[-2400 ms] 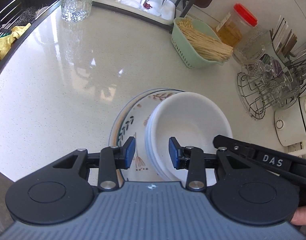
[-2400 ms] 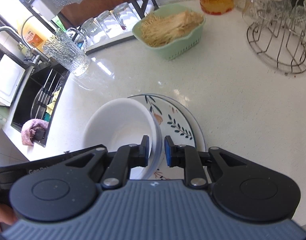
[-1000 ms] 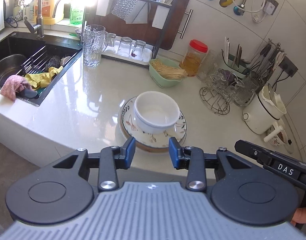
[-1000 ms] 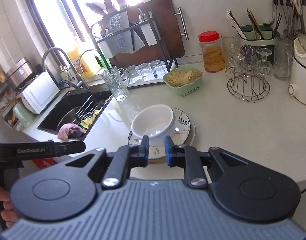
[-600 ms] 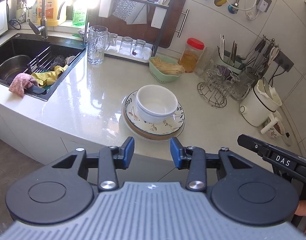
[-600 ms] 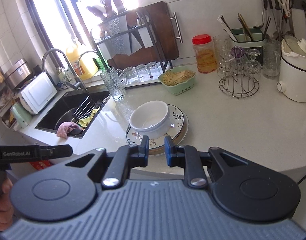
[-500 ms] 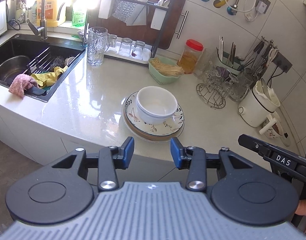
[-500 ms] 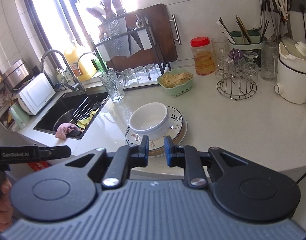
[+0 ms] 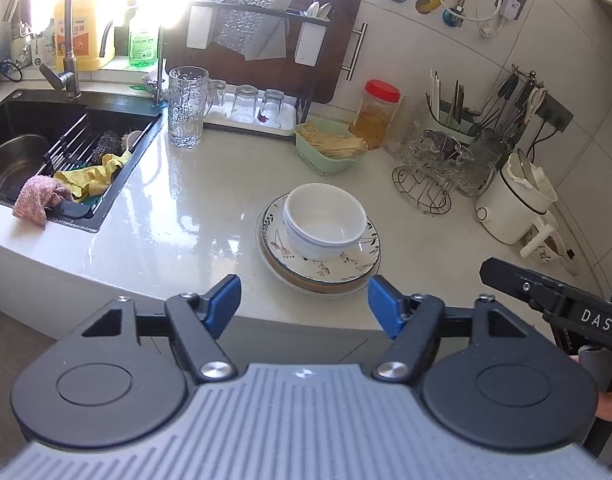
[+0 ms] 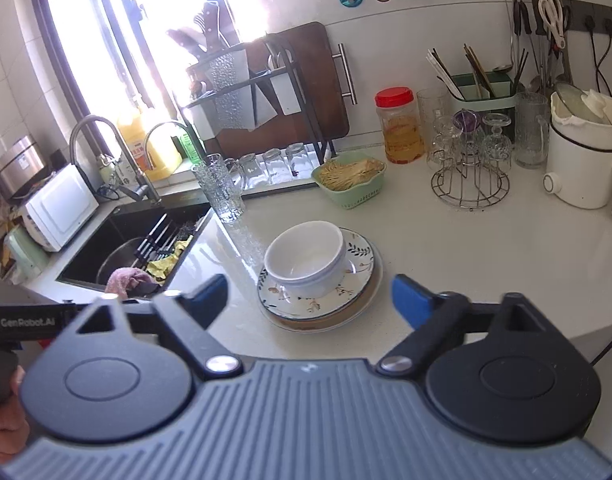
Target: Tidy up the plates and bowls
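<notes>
A stack of white bowls point(image 9: 325, 220) sits on a stack of plates point(image 9: 354, 264), the top one with a leaf pattern, on the white counter near its front edge. The same bowls point(image 10: 303, 258) and plates point(image 10: 356, 276) show in the right wrist view. My left gripper point(image 9: 303, 300) is open and empty, held back off the counter in front of the stack. My right gripper point(image 10: 310, 296) is open wide and empty, also held back from the stack.
A black sink point(image 9: 33, 152) with cloths lies at the left. A tall glass mug point(image 9: 185, 106), a green basket of noodles point(image 9: 330, 146), a red-lidded jar point(image 9: 378, 114), a wire glass rack point(image 9: 430, 184) and a white cooker point(image 9: 514, 204) stand behind the stack.
Both grippers have opened wide; half a second ago their jaws were much narrower. Over the last seconds both pulled back from the bowls and plates, which stay stacked on the counter.
</notes>
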`<action>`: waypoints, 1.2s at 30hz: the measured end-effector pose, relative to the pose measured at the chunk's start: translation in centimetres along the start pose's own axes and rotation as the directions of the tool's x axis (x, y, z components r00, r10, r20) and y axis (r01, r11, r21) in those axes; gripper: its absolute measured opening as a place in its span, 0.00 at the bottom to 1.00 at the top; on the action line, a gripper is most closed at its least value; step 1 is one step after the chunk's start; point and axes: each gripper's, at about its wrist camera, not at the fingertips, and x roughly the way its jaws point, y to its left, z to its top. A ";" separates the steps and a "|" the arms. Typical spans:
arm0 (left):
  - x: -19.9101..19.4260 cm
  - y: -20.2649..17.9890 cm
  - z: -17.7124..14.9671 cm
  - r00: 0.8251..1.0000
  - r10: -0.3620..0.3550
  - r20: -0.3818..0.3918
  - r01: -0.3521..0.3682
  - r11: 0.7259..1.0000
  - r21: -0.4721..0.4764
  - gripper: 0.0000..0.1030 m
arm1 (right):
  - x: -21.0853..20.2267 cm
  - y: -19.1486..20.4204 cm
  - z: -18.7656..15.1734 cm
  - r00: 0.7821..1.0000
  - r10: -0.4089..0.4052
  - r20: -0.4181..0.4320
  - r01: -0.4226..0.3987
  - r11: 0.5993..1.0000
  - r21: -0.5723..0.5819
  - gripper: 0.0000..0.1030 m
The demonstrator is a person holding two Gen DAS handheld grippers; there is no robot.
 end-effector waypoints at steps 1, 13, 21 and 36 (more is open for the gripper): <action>0.1 0.2 0.1 1.000 0.006 0.001 -0.006 1.000 0.001 0.81 | 0.1 0.1 -0.2 1.000 -0.013 -0.001 0.013 1.000 -0.002 0.92; -0.2 -0.4 -0.8 0.998 0.015 0.054 -0.019 0.997 0.071 0.94 | -1.5 0.2 -0.7 0.997 -0.080 0.023 0.079 0.997 0.003 0.92; -1.6 -0.5 -0.9 0.995 0.027 0.092 -0.032 0.997 0.063 0.96 | -2.7 1.1 -0.4 0.993 -0.105 0.056 0.107 0.994 -0.033 0.92; -2.0 -1.0 -1.4 0.997 0.042 0.064 -0.047 0.996 0.075 0.97 | -2.8 0.7 -0.7 0.995 -0.092 0.040 0.093 0.996 -0.013 0.92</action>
